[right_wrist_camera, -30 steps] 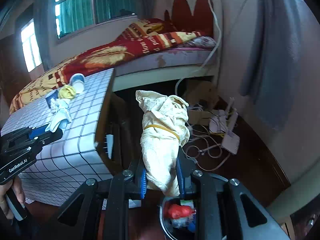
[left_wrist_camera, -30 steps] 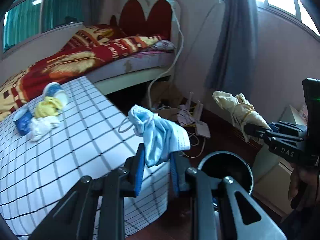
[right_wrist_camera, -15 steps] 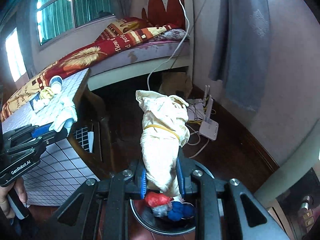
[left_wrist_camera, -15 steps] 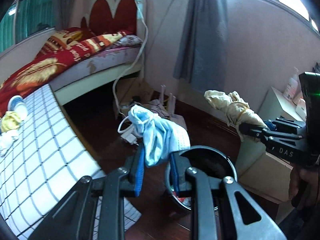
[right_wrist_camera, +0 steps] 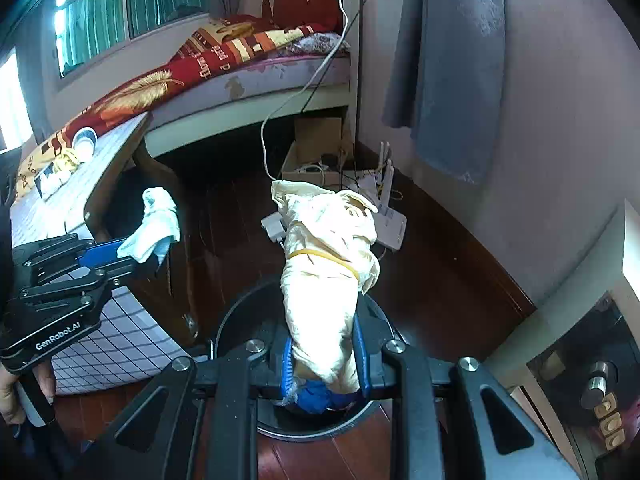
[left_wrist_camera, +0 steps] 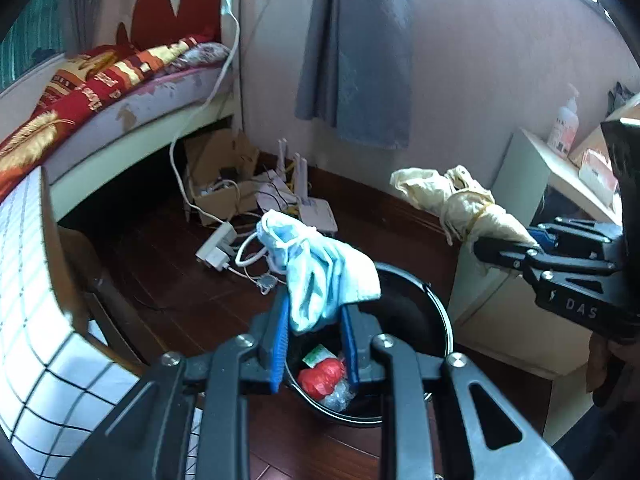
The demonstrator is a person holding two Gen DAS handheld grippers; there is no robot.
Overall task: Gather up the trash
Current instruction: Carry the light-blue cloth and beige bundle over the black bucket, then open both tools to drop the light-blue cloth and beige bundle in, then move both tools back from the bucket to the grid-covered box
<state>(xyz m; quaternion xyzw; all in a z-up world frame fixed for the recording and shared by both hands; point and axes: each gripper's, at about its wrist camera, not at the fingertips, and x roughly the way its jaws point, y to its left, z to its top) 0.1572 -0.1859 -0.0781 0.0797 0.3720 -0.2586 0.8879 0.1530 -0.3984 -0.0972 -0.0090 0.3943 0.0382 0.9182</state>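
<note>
A: both tongs have swung off the checked table point(left_wrist_camera: 24, 272) and now hang over the black bin point(left_wrist_camera: 436, 312), right?
B: yep. Left tongs point(left_wrist_camera: 316, 332) clamp the blue mask point(left_wrist_camera: 316, 268), right tongs point(right_wrist_camera: 322, 354) pinch the yellowish bundle point(right_wrist_camera: 324, 280), both above the bin.

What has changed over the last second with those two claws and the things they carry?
Both claws have swung away from the grid-patterned table and down toward the black round trash bin, which now sits under them. Nothing was let go: the left claw still pinches the crumpled pale blue face mask, the right claw the cream bundle tied with a rubber band. Trash on the table stayed put.
</note>
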